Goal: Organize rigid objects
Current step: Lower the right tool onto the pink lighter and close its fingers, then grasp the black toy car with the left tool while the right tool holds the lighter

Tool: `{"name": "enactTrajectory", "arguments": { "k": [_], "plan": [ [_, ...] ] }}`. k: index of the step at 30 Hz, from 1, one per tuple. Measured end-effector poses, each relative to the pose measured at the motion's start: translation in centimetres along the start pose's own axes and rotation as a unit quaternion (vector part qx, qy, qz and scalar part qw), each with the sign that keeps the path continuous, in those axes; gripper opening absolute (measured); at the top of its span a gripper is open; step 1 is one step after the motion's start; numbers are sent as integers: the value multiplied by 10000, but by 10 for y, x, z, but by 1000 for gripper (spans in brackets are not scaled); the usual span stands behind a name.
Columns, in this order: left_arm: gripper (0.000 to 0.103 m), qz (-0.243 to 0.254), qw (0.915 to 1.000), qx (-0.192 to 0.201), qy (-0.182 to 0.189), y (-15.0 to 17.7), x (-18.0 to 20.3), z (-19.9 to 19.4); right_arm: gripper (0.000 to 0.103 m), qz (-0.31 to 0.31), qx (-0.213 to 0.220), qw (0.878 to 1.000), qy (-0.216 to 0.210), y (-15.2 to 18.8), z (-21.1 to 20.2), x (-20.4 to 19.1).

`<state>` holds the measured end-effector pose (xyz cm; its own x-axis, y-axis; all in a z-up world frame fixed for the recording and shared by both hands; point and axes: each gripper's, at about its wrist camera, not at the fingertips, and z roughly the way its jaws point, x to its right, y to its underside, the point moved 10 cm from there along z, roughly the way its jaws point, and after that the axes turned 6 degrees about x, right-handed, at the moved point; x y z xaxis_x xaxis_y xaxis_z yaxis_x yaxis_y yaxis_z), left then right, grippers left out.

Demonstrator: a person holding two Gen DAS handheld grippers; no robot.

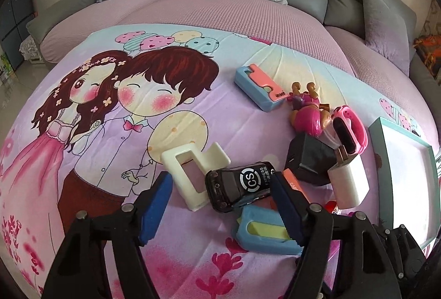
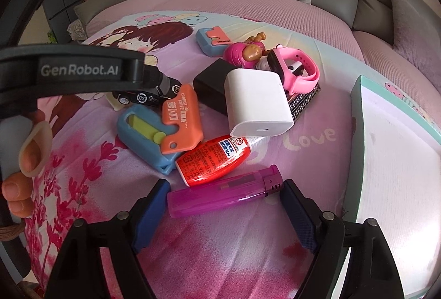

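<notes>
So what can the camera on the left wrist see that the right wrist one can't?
Only the left wrist view shows the whole cream plastic holder lying beside the black toy car. Only the right wrist view shows the purple lighter and the whole red bottle. Both show the white charger, the pink watch and the teal-rimmed box.

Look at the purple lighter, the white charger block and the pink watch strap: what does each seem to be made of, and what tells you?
Purple lighter: translucent plastic, probably; light passes through its glossy body.
White charger block: hard, smooth plastic, it seems, with crisp rounded edges and a soft sheen.
Pink watch strap: likely silicone or rubber; matte, curled in a loop, with punched holes.
</notes>
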<state>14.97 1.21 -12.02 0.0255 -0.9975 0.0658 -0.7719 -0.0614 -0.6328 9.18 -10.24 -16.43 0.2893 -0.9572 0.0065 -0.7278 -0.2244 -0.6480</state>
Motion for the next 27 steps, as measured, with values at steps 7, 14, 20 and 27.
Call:
{"name": "enactTrajectory", "arguments": {
  "k": [7,14,20,27],
  "plan": [
    [46,303,9993,137,172,-1,15,-5,84,5,2,10000,0,-1,1,0],
    [32,124,9979,428,471,-10,16,-19,84,94,30,9999,-28,-3,0,1],
    [28,9,9963,550,667,-15,18,-27,84,145,181,9997,-55,-7,-7,3],
    [28,-121,9929,887,784,-29,15,-50,84,260,494,9984,-78,-18,-25,6]
  ]
}}
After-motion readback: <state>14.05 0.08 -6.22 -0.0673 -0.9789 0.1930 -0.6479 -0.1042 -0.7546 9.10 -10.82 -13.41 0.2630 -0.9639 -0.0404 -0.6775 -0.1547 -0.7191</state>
